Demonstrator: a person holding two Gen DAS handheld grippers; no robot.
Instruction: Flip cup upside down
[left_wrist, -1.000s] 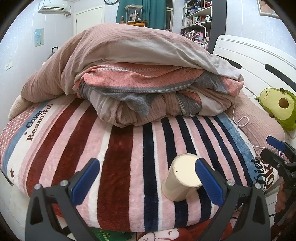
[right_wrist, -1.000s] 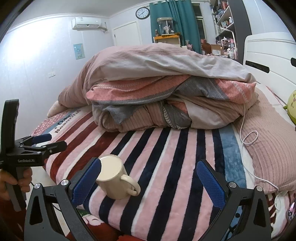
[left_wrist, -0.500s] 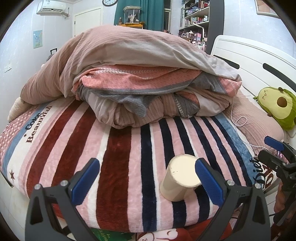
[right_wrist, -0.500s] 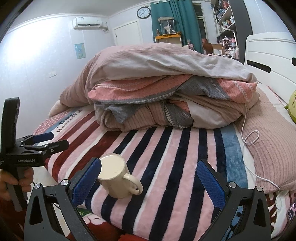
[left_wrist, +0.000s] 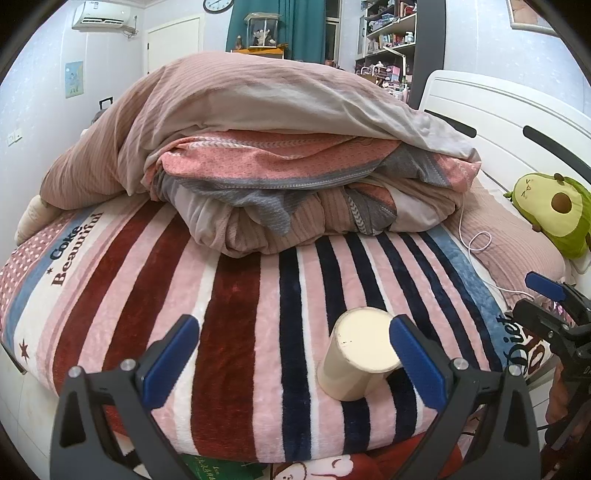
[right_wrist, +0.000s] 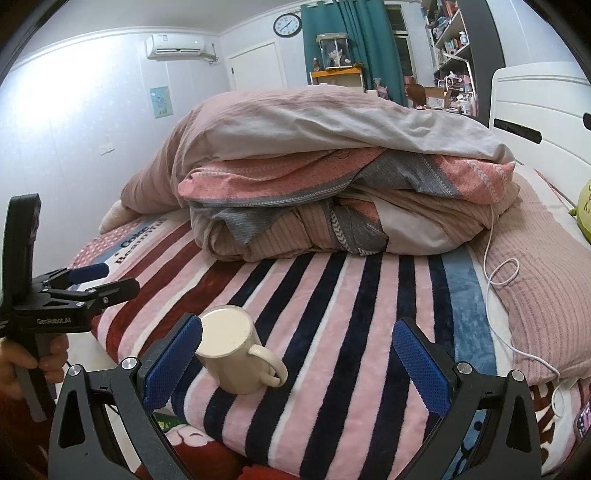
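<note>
A cream mug (left_wrist: 356, 354) stands on the striped blanket (left_wrist: 229, 314) near the bed's front edge, its flat base facing up and tilted toward me. In the right wrist view the mug (right_wrist: 232, 350) shows its handle pointing right. My left gripper (left_wrist: 291, 363) is open and empty, the mug just inside its right finger (left_wrist: 413, 360). My right gripper (right_wrist: 295, 363) is open and empty, the mug just beside its left finger (right_wrist: 171, 360). Each gripper also shows in the other's view, the right one (left_wrist: 554, 314) at the right edge, the left one (right_wrist: 85, 284) at the left edge.
A heap of folded duvets (left_wrist: 280, 166) fills the back of the bed. A pink pillow (right_wrist: 546, 295) with a white cable (right_wrist: 498, 273) lies at the right, an avocado plush (left_wrist: 554, 210) beyond it. The white headboard (left_wrist: 498, 122) stands at the right.
Both grippers have moved slightly forward toward the bed, so the mug and blanket look a little closer. The mug has not moved. Both grippers stay open.
</note>
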